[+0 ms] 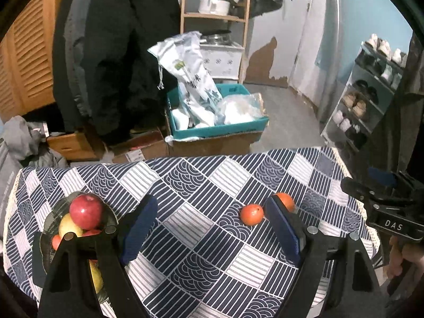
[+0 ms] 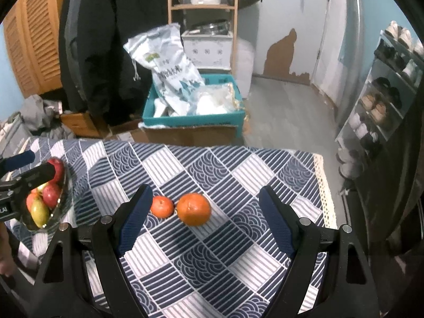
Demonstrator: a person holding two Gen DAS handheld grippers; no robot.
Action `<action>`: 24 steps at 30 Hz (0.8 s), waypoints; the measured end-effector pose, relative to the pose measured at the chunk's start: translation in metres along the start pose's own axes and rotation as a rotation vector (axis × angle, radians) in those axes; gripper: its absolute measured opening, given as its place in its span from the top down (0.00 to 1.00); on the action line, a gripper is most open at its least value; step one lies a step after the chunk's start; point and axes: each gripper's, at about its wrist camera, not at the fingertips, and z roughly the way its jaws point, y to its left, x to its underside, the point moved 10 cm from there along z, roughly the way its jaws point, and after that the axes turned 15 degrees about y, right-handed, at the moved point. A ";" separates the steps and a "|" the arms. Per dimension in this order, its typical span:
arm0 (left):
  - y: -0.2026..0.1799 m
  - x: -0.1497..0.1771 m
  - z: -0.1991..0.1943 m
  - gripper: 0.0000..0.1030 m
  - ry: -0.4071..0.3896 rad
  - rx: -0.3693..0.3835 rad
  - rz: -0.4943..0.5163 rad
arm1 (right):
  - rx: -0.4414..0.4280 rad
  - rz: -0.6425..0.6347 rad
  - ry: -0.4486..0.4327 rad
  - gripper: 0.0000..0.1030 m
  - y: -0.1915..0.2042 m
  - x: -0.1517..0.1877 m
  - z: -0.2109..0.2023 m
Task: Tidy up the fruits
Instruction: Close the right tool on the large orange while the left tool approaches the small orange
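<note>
I held my left claw [image 1: 212, 228] and right claw [image 2: 204, 220] spread and empty above the worktop [image 2: 238, 175], two oranges [image 2: 194, 209] lying beside the fruit bowl [image 1: 53, 217].

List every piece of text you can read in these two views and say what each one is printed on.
"DAS": white letters on the black body of the right gripper, seen from the left wrist.
White rice bag: green logo and dark characters, too blurred to read.
Label on the cardboard box: too small to read.

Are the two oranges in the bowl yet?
Out. Both oranges sit on the tablecloth, apart from the bowl.
</note>
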 end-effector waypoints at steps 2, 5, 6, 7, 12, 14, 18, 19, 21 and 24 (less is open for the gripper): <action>-0.002 0.002 0.012 0.17 0.024 -0.004 0.003 | -0.010 0.002 0.024 0.20 0.000 0.001 0.012; -0.003 0.004 0.030 0.17 0.064 -0.008 0.005 | -0.013 -0.006 0.063 0.20 0.001 0.004 0.033; -0.004 0.005 0.038 0.17 0.080 -0.013 0.007 | -0.016 -0.014 0.080 0.20 0.002 0.005 0.042; -0.004 0.006 0.044 0.17 0.091 -0.017 0.009 | -0.019 -0.019 0.091 0.20 0.004 0.006 0.048; -0.004 0.008 0.070 0.17 0.119 -0.025 0.017 | -0.055 -0.029 0.154 0.20 0.008 0.010 0.088; -0.003 0.008 0.078 0.17 0.129 -0.028 0.022 | -0.058 -0.027 0.179 0.20 0.008 0.013 0.103; -0.001 0.012 0.099 0.17 0.161 -0.026 0.024 | -0.051 -0.026 0.220 0.20 0.009 0.019 0.125; -0.001 0.014 0.104 0.17 0.170 -0.023 0.021 | -0.050 -0.031 0.228 0.20 0.010 0.021 0.131; 0.001 0.016 0.113 0.17 0.190 -0.013 0.014 | -0.050 -0.036 0.244 0.20 0.012 0.023 0.139; 0.003 0.020 0.125 0.17 0.217 0.014 -0.002 | -0.059 -0.048 0.266 0.20 0.014 0.025 0.151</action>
